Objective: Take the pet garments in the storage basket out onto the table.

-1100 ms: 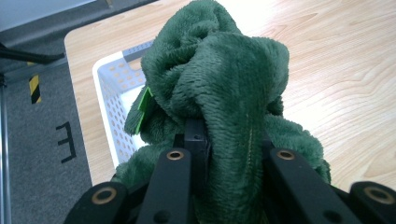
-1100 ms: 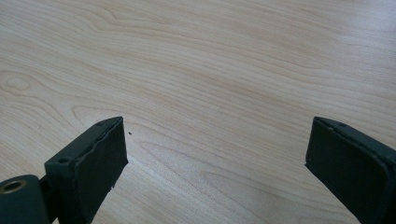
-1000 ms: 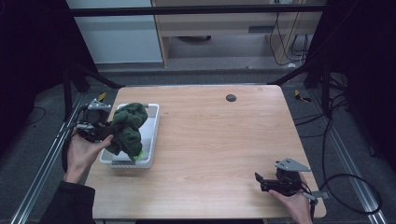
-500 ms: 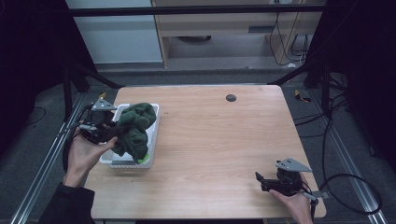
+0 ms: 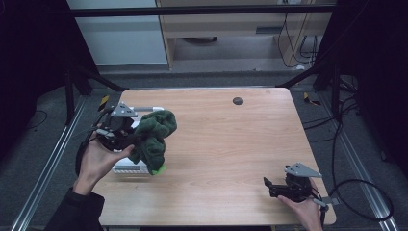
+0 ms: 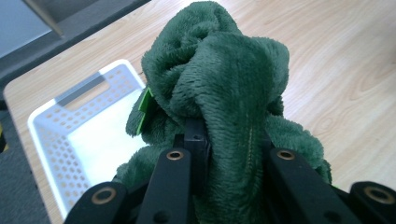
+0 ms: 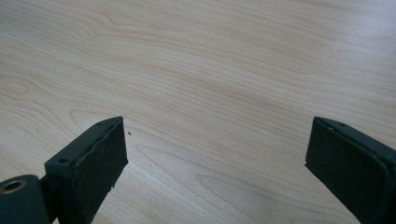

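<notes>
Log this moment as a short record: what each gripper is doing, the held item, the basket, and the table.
left gripper: shut on the green plush cloth, held up above the basket's edge
green plush cloth: bunched, hanging from the jaws, bright green tag showing
white basket: perforated plastic, at the table's left side, inside looks bare
right gripper: jaws wide open, nothing between them, low over bare wood
table: light wood, small dark round spot near the far edge

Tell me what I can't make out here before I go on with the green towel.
- Left gripper pads: left gripper view, buried in the green towel.
- White basket inside: high view, covered by towel and hand.
- Small dark thing on the table: high view, too small to identify.
</notes>
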The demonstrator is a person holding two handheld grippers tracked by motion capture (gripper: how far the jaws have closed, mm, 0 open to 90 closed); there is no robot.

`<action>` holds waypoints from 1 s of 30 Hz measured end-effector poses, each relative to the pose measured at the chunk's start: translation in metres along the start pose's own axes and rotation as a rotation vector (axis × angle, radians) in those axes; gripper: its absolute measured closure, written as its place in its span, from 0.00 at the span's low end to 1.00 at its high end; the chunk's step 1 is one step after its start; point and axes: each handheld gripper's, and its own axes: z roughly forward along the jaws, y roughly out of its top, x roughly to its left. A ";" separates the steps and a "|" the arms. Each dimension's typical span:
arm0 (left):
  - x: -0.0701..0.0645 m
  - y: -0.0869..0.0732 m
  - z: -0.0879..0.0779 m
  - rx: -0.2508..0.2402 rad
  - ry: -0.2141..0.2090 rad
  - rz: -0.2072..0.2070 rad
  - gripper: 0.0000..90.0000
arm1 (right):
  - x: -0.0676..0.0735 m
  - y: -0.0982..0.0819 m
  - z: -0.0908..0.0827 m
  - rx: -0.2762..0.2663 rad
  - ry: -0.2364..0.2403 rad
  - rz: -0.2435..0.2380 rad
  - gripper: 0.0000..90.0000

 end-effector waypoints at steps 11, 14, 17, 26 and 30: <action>-0.020 0.010 0.006 0.004 -0.039 0.047 0.85 | -0.001 0.000 0.000 -0.005 -0.004 0.000 0.06; -0.027 0.014 0.012 0.015 -0.056 0.069 0.85 | 0.000 0.000 -0.001 -0.006 -0.001 0.004 0.06; -0.032 0.016 0.016 0.017 -0.065 0.074 0.85 | 0.000 0.000 -0.001 -0.007 -0.002 0.004 0.06; -0.048 0.025 0.032 0.034 -0.100 0.109 0.85 | -0.002 0.000 -0.001 -0.021 -0.012 -0.002 0.06; -0.053 0.027 0.039 0.046 -0.112 0.122 0.85 | -0.003 0.000 -0.002 -0.024 -0.017 0.000 0.06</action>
